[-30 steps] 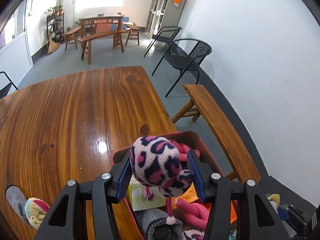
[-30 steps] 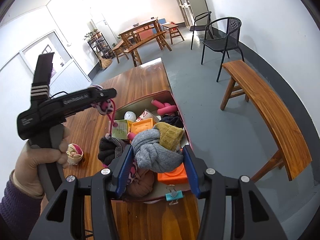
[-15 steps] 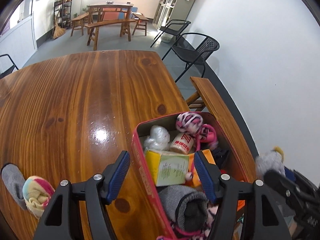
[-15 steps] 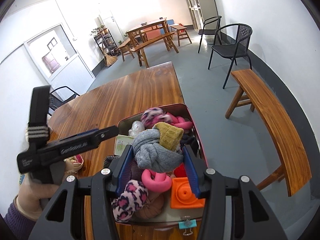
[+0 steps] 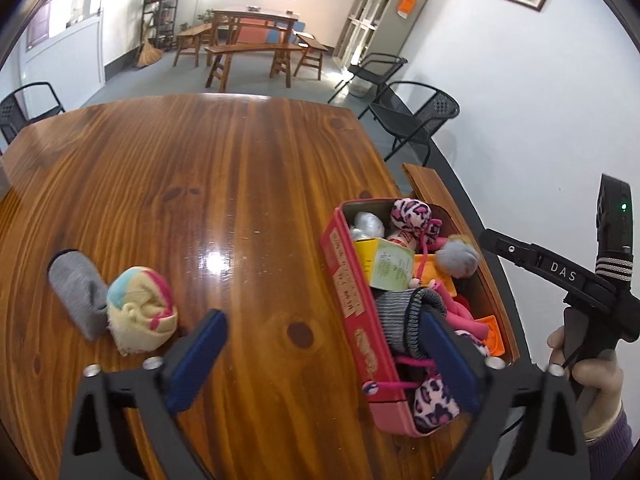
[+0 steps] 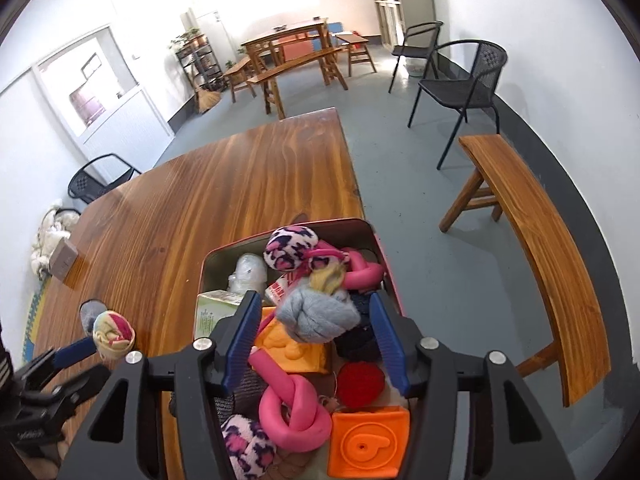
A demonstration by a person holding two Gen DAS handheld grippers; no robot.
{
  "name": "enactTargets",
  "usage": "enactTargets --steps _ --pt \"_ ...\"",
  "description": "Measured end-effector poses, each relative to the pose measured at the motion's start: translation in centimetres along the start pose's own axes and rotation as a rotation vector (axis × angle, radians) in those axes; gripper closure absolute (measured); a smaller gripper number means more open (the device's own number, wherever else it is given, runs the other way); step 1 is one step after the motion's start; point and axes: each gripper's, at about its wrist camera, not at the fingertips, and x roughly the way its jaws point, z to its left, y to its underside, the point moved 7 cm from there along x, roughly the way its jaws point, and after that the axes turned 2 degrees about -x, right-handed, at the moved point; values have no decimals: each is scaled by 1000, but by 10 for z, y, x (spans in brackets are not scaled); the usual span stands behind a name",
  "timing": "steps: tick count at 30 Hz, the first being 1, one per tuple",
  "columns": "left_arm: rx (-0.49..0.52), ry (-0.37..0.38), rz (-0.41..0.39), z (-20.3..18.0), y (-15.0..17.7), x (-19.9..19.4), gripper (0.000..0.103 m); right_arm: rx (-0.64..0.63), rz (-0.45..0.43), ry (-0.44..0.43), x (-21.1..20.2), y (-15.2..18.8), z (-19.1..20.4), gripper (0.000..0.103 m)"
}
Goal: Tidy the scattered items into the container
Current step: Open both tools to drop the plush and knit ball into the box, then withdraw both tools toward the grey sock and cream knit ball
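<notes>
Your table [image 5: 200, 168] carries the red tin container [image 5: 352, 292], packed so its load mounds above the rim; printed labels on its wall are unreadable. Your left gripper [image 5: 320, 354], jaws just spread wide and empty, straddles that wall. The rolled striped sock [image 5: 140, 312] lies outside its left finger. Your right gripper [image 6: 316, 328], lettered "DAS", has just been parting around the grey sock bundle [image 6: 320, 312], the pads apparently clear of it.

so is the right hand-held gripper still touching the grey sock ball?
Apart. In the right wrist view the right hand-held gripper has just been opening; gaps show between both pads and the grey sock ball, which sits on the container's pile.
</notes>
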Motion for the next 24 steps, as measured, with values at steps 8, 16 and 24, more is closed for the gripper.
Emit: enactTargets --steps 8,16,24 --pt "-76 -31 -14 46 20 -24 1 27 -19 -1 -23 16 2 36" --pt "-184 -81 19 103 53 -40 1 -14 -36 -66 -46 39 49 36" --pt "-247 -124 -6 161 63 -71 1 -110 -30 -154 -50 57 131 30"
